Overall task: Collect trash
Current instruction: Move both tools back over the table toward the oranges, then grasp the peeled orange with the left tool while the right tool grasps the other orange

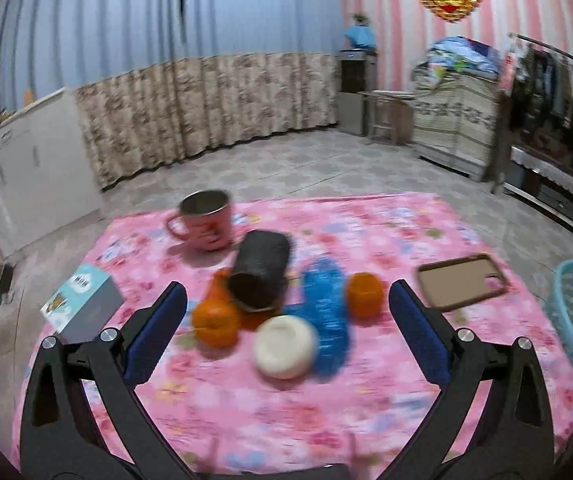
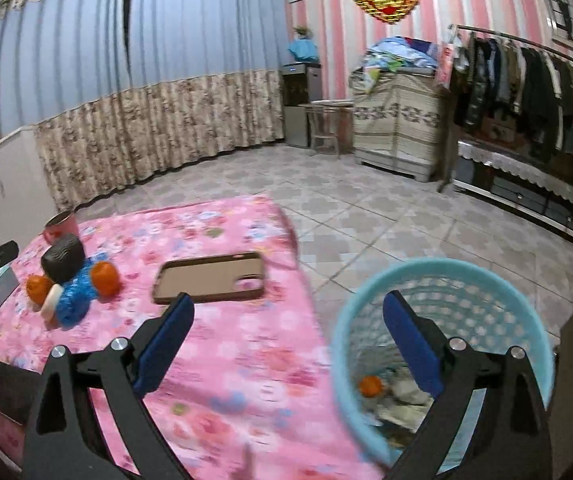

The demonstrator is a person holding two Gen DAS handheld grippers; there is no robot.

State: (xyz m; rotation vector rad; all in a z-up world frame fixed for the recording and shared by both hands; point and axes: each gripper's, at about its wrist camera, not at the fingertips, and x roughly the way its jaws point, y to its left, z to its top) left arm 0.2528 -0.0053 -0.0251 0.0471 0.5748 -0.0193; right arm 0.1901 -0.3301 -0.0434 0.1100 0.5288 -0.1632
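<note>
The left gripper (image 1: pixel 288 300) is seen spread wide with nothing between its blue pads, held above the pink floral tablecloth (image 1: pixel 386 400). Ahead of it a blurred cluster is found: 1 orange (image 1: pixel 214 322) at the left, 1 orange (image 1: pixel 363 294) at the right, a white round lid-like item (image 1: pixel 285 346), a blue crinkly wrapper (image 1: pixel 326 312) and a dark cylinder (image 1: pixel 260 274) lying on its side. A 3rd orange shape behind the cylinder is mostly hidden. A pink mug (image 1: pixel 204 220), a small box (image 1: pixel 82 306) and a brown phone case (image 1: pixel 462 286) are left apart.

The right gripper (image 2: pixel 288 316) is also spread wide and empty, over the table edge and the teal mesh basket (image 2: pixel 366 300). Inside, 1 orange (image 2: pixel 370 386) and pale scraps are seen, partly hidden by the right finger. A dark object at the lower left cannot be identified.
</note>
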